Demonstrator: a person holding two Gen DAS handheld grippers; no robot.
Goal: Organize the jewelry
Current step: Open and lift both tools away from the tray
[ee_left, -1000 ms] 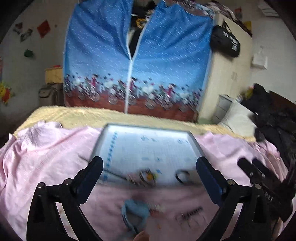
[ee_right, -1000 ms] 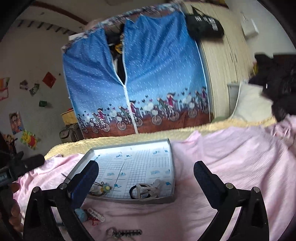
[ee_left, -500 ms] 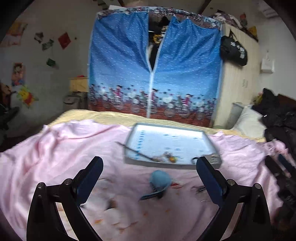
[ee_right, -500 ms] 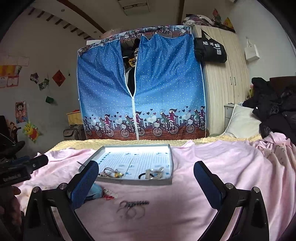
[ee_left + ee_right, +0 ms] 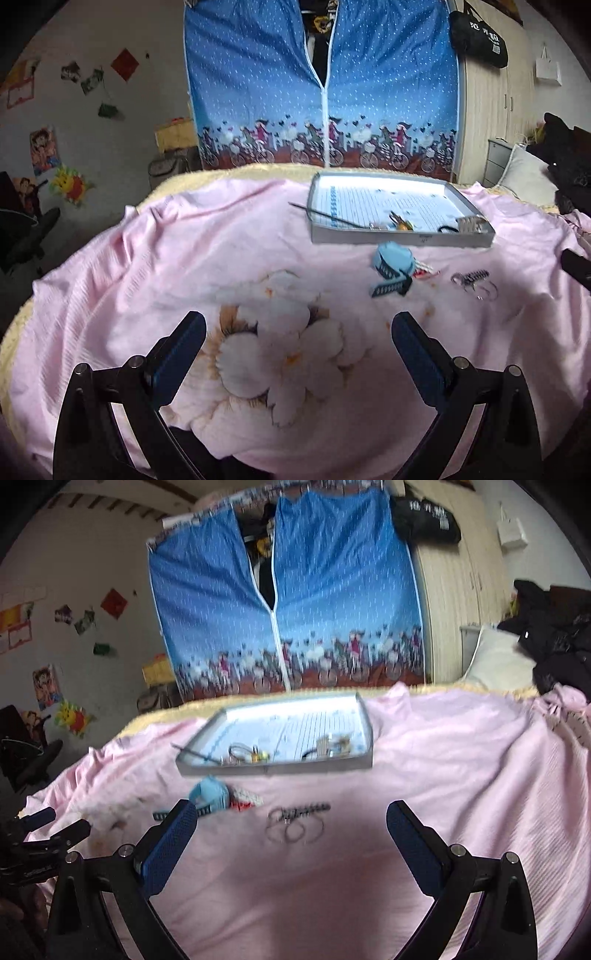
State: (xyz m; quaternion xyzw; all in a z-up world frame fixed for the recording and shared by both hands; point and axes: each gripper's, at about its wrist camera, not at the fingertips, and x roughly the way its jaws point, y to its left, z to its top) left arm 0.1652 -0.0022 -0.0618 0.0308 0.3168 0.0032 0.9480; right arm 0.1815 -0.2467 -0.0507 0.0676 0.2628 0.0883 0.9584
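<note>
A shallow grey tray (image 5: 402,237) (image 5: 277,766) rests on the pink bedspread, holding a charm keyring (image 5: 399,223), a black hair tie (image 5: 446,229), a silver clip (image 5: 471,223) and a thin stick (image 5: 325,215). In front of it lie a blue ribboned hair piece (image 5: 392,259) (image 5: 209,794), a red-and-white clip (image 5: 424,271) (image 5: 245,797) and a dark comb clip with metal rings (image 5: 474,280) (image 5: 299,820). My left gripper (image 5: 297,332) is open and empty, well short and left of these. My right gripper (image 5: 291,816) is open, empty, just before the rings.
A blue zippered fabric wardrobe (image 5: 325,85) stands behind the bed, a wooden cupboard (image 5: 487,110) to its right. Dark clothes (image 5: 554,653) and a pillow (image 5: 495,661) pile at the right. The left gripper's body (image 5: 44,836) shows at the right wrist view's left edge.
The left gripper has drawn back and left from the tray, which now sits far ahead to the right. The right view has dipped nearer the rings. Both grippers stay open.
</note>
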